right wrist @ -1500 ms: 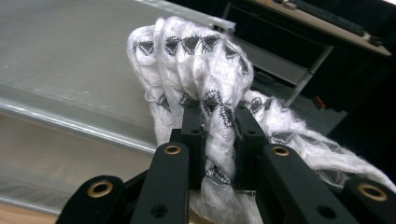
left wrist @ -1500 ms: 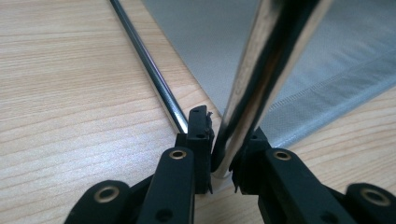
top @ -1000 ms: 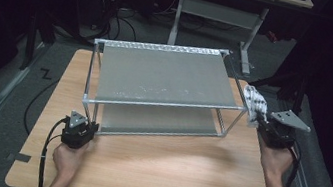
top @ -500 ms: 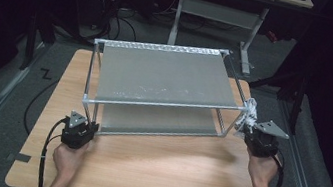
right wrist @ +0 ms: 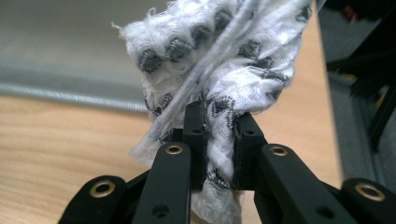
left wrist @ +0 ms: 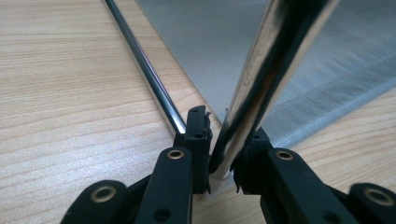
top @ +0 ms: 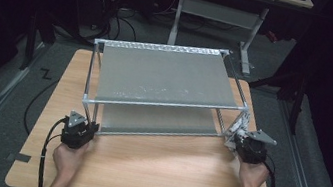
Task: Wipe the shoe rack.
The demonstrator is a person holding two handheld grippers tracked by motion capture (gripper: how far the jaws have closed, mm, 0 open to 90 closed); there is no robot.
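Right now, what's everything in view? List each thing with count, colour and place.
rack: one, silver metal frame with two grey mesh shelves, middle of the table.
cloth: one, white with dark pattern, bunched at the rack's near right leg.
table: one, light wood, under everything.
desk: one, grey-legged, on the floor behind the table.
left tool: black, shut on the rack's near left leg.
right tool: black, shut on the cloth.
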